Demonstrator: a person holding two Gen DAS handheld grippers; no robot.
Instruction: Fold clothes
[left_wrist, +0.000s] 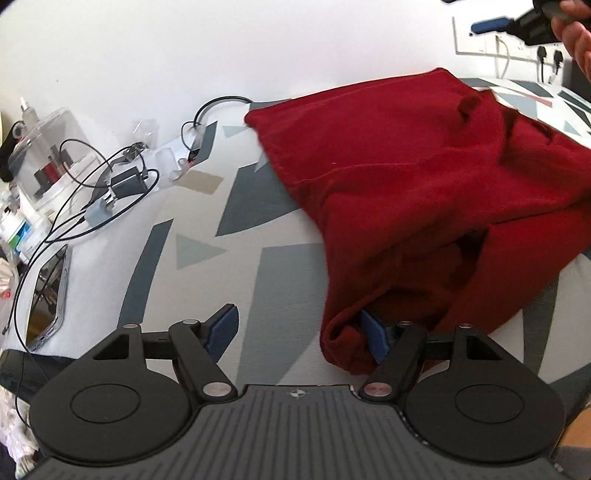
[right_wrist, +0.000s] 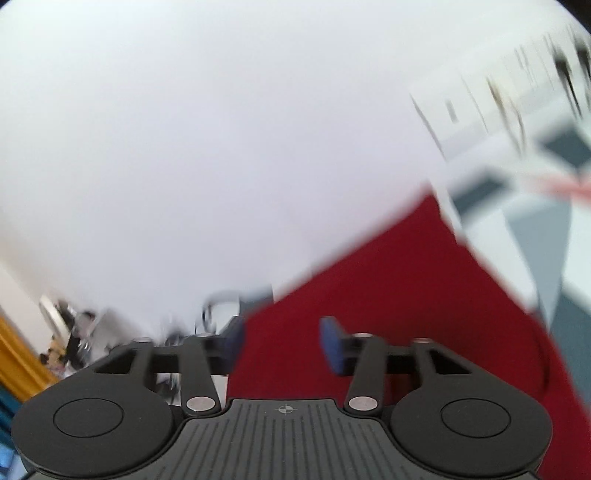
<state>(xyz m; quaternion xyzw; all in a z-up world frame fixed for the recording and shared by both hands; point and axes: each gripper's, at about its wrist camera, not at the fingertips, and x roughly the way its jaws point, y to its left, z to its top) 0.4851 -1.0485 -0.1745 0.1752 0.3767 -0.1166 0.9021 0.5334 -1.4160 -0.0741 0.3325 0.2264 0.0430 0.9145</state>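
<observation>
A dark red garment (left_wrist: 424, 184) lies crumpled on a bed sheet (left_wrist: 236, 236) with grey and teal shapes. My left gripper (left_wrist: 299, 328) is open at the garment's near left edge; its right finger pad (left_wrist: 375, 338) touches a fold of the cloth, its left pad (left_wrist: 221, 328) is over the bare sheet. My right gripper (right_wrist: 282, 338) is open and empty, held above the red garment (right_wrist: 388, 295); that view is blurred. The right gripper also shows in the left wrist view (left_wrist: 517, 22), high at the top right.
At the sheet's left edge lie a phone (left_wrist: 50, 295), black cables with a charger (left_wrist: 125, 184) and a clear plastic box (left_wrist: 48, 155). A white wall with a socket panel (left_wrist: 509, 44) stands behind the bed.
</observation>
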